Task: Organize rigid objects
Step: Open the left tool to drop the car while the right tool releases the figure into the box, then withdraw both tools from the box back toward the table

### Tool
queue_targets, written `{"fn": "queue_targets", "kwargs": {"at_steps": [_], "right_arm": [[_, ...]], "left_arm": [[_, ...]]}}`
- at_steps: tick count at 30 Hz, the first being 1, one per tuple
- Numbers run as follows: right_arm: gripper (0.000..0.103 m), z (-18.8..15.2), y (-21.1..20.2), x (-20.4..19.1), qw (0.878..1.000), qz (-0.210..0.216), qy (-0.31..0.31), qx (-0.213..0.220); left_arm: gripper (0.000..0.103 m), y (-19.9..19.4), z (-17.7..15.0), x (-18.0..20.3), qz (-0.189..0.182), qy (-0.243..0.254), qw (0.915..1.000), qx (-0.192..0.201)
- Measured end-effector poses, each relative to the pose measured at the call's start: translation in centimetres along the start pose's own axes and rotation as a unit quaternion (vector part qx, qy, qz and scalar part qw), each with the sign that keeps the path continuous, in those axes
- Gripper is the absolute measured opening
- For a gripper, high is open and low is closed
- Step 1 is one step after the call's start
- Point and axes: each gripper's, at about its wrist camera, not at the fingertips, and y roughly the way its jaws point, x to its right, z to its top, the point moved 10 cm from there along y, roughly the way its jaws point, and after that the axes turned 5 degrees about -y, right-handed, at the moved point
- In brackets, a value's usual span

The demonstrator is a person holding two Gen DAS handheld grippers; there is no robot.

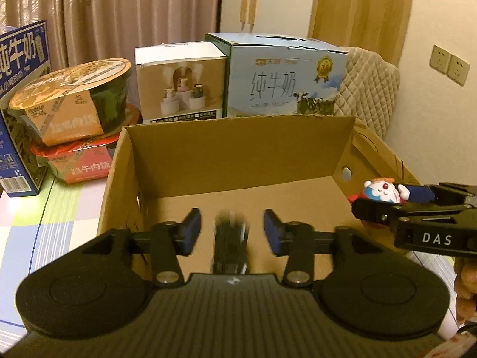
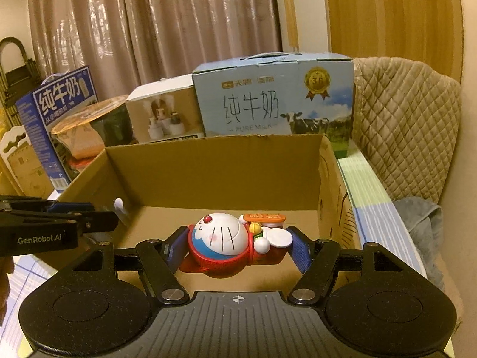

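An open cardboard box [image 1: 238,149] stands on the table in front of both grippers. My left gripper [image 1: 232,217] hangs over the box's near edge with its blue pads apart. Between them is a blurred dark object [image 1: 231,238] that neither pad touches; I cannot tell what it is. My right gripper [image 2: 237,238] is shut on a Doraemon figure [image 2: 223,235], white and blue with a red base, lying sideways between the pads above the box floor [image 2: 214,217]. The left wrist view shows that figure [image 1: 380,192] at the box's right wall. The left gripper [image 2: 101,213] enters the right wrist view from the left.
Behind the box stand a light blue milk carton [image 2: 274,101], a white humidifier box [image 1: 179,83], two stacked instant rice bowls [image 1: 74,104] and a dark blue milk carton [image 2: 59,113]. To the right are a quilted chair back [image 2: 402,125] and a grey cloth [image 2: 420,217]. A checked tablecloth [image 1: 44,217] covers the table.
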Motion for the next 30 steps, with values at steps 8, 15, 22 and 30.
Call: {"fn": "queue_targets", "kwargs": {"at_steps": [8,15,22,30], "right_arm": [[0.067,-0.1,0.3,0.2,1.0,0.002,0.004,-0.006],[0.067,0.0,0.4,0.2,1.0,0.003,0.005,-0.002],[0.081,2.1,-1.6,0.3,0.998,0.007,0.012,0.061],[0.082,3.3,-6.0,0.8,0.994,-0.015,0.004,0.109]], "left_arm": [[0.047,-0.8,0.3,-0.3,0.007,-0.003,1.0,0.006],[0.05,-1.7,0.5,0.0,0.008,0.004,0.9999,0.014],[0.053,-3.4,0.6,-0.1,0.01,0.01,0.9996,0.025],[0.058,-7.6,-0.3,0.6,0.002,0.013,0.9992,0.039]]}}
